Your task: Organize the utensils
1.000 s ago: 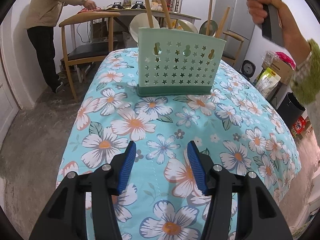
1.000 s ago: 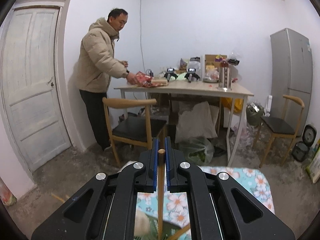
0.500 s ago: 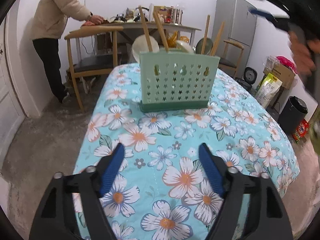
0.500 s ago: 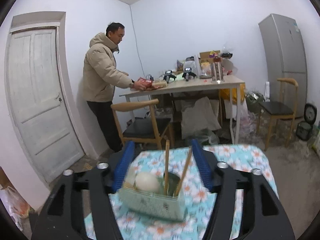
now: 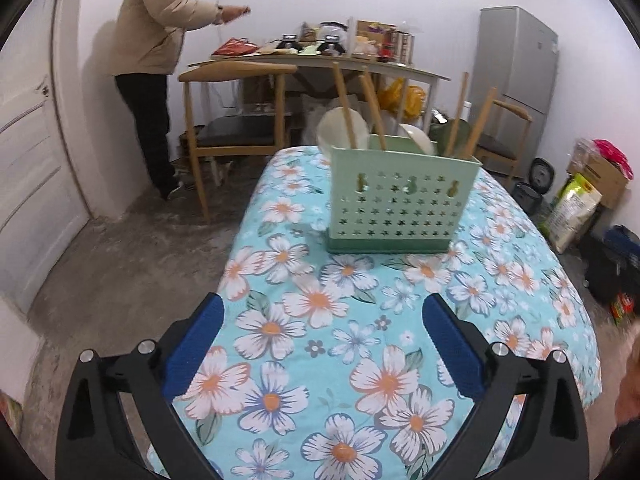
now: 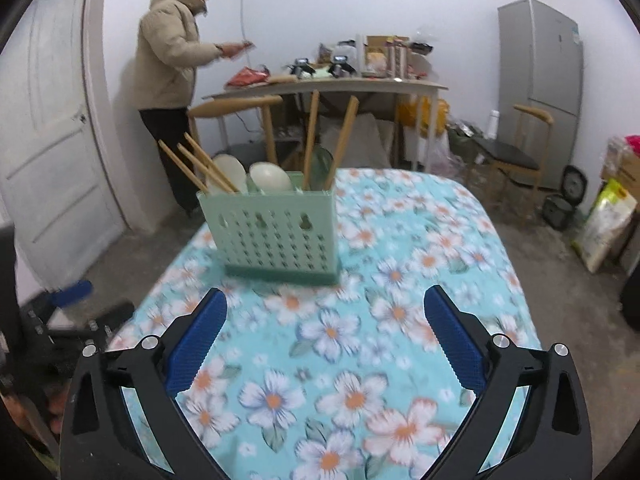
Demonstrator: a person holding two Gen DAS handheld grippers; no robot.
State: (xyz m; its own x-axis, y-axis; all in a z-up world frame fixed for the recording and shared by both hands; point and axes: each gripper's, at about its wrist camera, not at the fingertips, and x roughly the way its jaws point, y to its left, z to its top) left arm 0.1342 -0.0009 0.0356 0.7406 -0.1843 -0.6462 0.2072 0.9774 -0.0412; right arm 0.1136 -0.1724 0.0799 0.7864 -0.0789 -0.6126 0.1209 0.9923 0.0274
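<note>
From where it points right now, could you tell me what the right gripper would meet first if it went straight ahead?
Most likely the floral tablecloth, short of the green utensil holder. The right gripper is open and empty, angled down at the table; depth is hard to judge.

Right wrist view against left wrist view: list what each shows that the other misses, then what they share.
Only the right wrist view: the left gripper at its left edge, and three chopsticks leaning from the holder's left end.

Only the left wrist view: a dark bin beside the table, and a blurred bit of hand at the right edge.

Both: the green holder with wooden handles, on the floral cloth; the bystander; the fridge. Each gripper's jaws have just been opening, nothing between them.
</note>
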